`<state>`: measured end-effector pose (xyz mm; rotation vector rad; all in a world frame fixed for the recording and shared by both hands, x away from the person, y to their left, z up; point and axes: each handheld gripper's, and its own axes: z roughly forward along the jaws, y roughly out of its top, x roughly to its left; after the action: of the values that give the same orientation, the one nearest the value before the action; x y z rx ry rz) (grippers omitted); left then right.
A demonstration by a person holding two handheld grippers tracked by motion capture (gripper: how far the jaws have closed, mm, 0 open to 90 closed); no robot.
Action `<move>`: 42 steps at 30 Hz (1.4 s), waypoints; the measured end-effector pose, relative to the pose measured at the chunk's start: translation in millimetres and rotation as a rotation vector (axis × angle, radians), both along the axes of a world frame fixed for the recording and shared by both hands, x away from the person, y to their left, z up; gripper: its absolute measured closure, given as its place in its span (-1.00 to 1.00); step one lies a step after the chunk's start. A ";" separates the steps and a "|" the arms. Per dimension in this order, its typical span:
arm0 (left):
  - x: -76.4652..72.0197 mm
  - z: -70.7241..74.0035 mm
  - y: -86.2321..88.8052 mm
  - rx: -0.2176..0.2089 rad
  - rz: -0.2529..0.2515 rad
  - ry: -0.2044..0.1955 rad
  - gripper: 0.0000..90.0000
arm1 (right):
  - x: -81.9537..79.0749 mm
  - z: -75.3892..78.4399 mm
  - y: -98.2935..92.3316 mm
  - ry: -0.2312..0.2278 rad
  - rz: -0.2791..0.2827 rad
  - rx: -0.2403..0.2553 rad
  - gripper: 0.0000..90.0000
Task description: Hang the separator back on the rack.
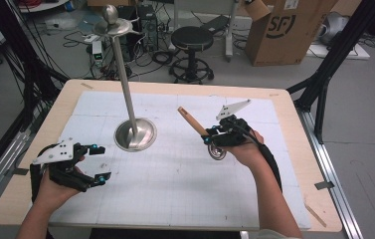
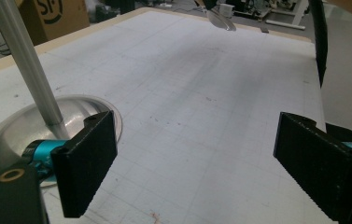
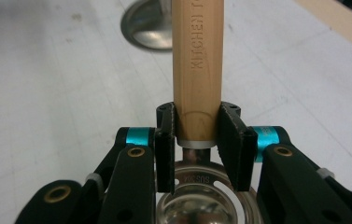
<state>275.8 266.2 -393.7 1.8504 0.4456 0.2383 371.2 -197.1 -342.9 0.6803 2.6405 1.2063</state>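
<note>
A ladle with a wooden handle [image 1: 191, 121] and a steel bowl [image 1: 217, 153] hangs just above the white mat, right of centre. My right gripper [image 1: 208, 135] is shut on the handle's lower end, where the wood [image 3: 197, 70] meets the metal neck; the bowl [image 3: 201, 200] sits under the jaws. A steel stand has a round base [image 1: 135, 134] and a tall pole [image 1: 124, 74] topped by a hooked disc [image 1: 111, 25]. It stands left of the ladle. My left gripper [image 1: 98, 164] is open near the front left, its jaws wide apart beside the base [image 2: 47, 126].
The white gridded mat [image 1: 175, 194] covers most of the wooden table [image 1: 60, 104]. Beyond the far edge stand a black stool [image 1: 191, 40], a cardboard box [image 1: 287, 30] and tangled cables [image 1: 80, 37]. Black frame legs [image 1: 324, 74] rise at the right.
</note>
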 end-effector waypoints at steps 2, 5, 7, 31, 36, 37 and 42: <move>-0.1 -0.1 -0.3 -0.002 0.001 0.001 -0.69 | -1.9 4.1 -0.5 -0.016 0.009 0.035 0.54; 0.0 -0.2 -0.4 -0.002 0.000 0.003 -0.69 | -4.3 8.6 -1.6 -0.028 0.015 0.068 0.54; 0.1 -0.3 -0.5 -0.002 -0.002 0.003 -0.69 | -5.3 11.9 -2.8 -0.039 0.021 0.085 0.54; -0.1 0.3 0.4 -0.007 -0.001 0.001 -0.69 | -10.0 67.6 12.8 -0.134 0.125 0.234 0.54; 0.1 0.5 1.0 -0.006 0.000 -0.001 -0.69 | -5.5 75.6 16.9 -0.136 0.119 0.234 0.54; 0.2 0.4 1.0 -0.007 0.000 0.000 -0.69 | -4.8 77.5 17.6 -0.136 0.120 0.234 0.54; 0.1 0.2 0.6 -0.010 0.003 0.001 -0.69 | -0.2 88.9 21.3 -0.147 0.123 0.239 0.54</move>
<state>275.8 266.8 -393.6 1.8406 0.4496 0.2370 371.0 -175.8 -254.0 0.4477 2.4727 1.5598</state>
